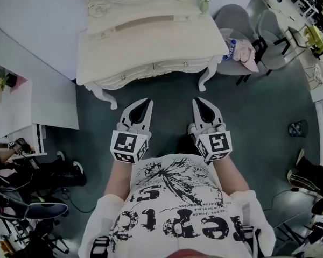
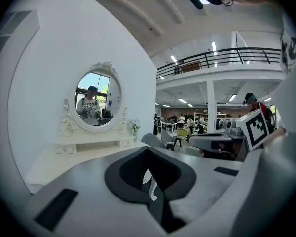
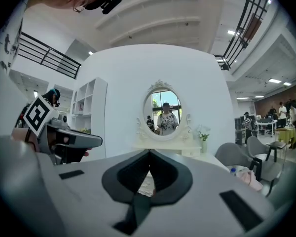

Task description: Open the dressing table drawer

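Observation:
A cream dressing table (image 1: 145, 42) with an oval mirror (image 3: 163, 108) stands against the white wall ahead. Its front drawers (image 1: 151, 69) carry small knobs and look closed. My left gripper (image 1: 146, 102) and right gripper (image 1: 198, 101) hover side by side over the dark floor, a short way in front of the table and apart from it. Both point at the table with their jaws together and nothing between them. In the left gripper view the table (image 2: 79, 154) lies ahead to the left; the right gripper (image 2: 227, 144) shows at the right.
Grey chairs (image 1: 242, 31) with a pink item and a bottle stand right of the table. A white shelf unit (image 1: 16, 106) is at the left. Cables, shoes and equipment (image 1: 21, 198) lie on the floor at lower left. People stand in the far hall (image 2: 187, 122).

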Available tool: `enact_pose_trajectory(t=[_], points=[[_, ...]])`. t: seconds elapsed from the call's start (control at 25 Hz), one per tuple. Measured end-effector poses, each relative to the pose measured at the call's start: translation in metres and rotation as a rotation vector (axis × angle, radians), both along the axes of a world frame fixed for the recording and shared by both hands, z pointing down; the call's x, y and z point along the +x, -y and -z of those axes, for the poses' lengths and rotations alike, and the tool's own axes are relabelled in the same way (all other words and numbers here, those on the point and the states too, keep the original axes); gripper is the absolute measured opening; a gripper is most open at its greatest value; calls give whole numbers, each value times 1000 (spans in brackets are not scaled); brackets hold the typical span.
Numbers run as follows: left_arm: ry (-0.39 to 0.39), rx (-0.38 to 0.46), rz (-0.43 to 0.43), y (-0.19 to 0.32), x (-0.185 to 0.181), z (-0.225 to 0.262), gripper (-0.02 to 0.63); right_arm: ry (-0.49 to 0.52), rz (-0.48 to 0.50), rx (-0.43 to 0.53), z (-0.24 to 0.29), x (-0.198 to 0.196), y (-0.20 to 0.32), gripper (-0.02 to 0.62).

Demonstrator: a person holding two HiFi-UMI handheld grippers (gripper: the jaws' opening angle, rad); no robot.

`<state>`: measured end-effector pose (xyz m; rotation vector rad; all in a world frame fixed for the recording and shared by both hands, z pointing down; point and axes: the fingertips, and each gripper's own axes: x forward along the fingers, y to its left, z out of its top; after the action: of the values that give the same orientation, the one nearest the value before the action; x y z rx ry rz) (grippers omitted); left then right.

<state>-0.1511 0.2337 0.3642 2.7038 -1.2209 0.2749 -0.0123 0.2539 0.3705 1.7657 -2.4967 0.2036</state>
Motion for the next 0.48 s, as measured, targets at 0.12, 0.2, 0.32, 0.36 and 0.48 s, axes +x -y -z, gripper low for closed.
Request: enact_pose_trajectory(t=[0.12,0.2,0.32,0.36,0.48], points=[[3,6,35,31,27,1,18,0,33,9,1,30,37,17],[2,14,63,55,45,4,18,-14,57,18,4,50,65,17],[-12,12,106,92,75,7,18,-20,90,13,6,81,105,17],[-16,10,116,103,85,6,18,-22,103,11,5,92,116,17],[-17,11,141,135,117,3,18,-37,137,11,1,124,151,17]])
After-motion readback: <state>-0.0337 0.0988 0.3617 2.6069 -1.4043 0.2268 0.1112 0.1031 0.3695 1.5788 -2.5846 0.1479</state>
